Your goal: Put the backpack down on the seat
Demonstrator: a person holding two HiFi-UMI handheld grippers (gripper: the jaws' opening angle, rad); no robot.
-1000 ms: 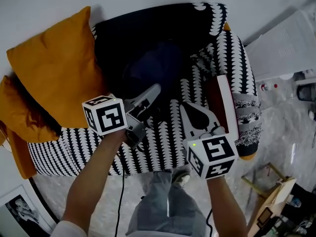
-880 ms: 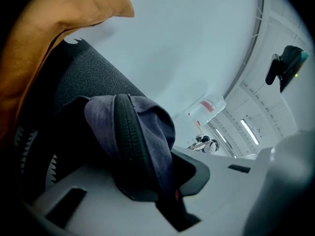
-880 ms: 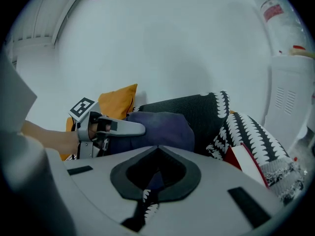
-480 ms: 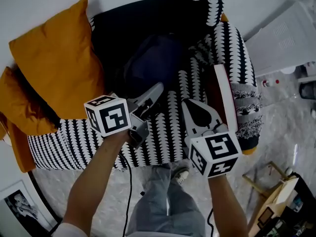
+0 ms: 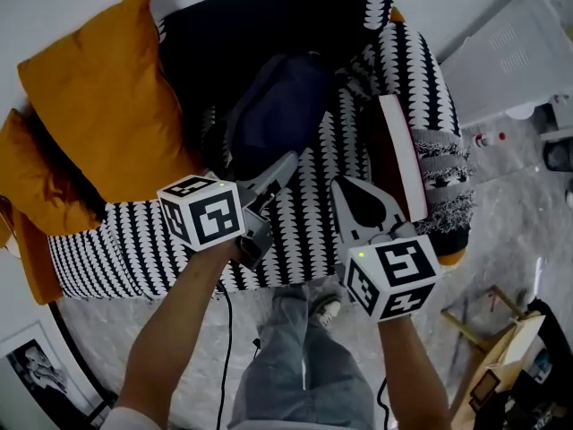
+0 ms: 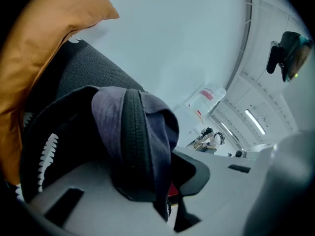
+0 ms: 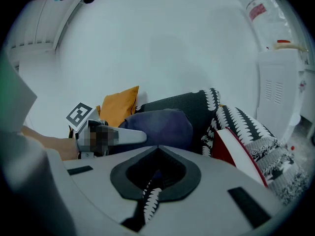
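Left gripper (image 5: 286, 161) pinches backpack (image 5: 273, 106) edge; bulk at its 12 o'clock on seat (image 5: 304, 231). Right gripper (image 5: 338, 186) pressed together, empty, farther off.

you wear grey-blue jeans (image 5: 300, 374) and a pale shoe (image 5: 329, 310). left of the jeans: white sleeve edge (image 5: 121, 416), black cable (image 5: 222, 348). above the jeans: left gripper (image 5: 288, 162), right gripper (image 5: 338, 184), light grey, white cubes with black squares.

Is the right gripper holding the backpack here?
No, the jaws of the right gripper meet with nothing between them, and the backpack sits beyond them on the sofa.
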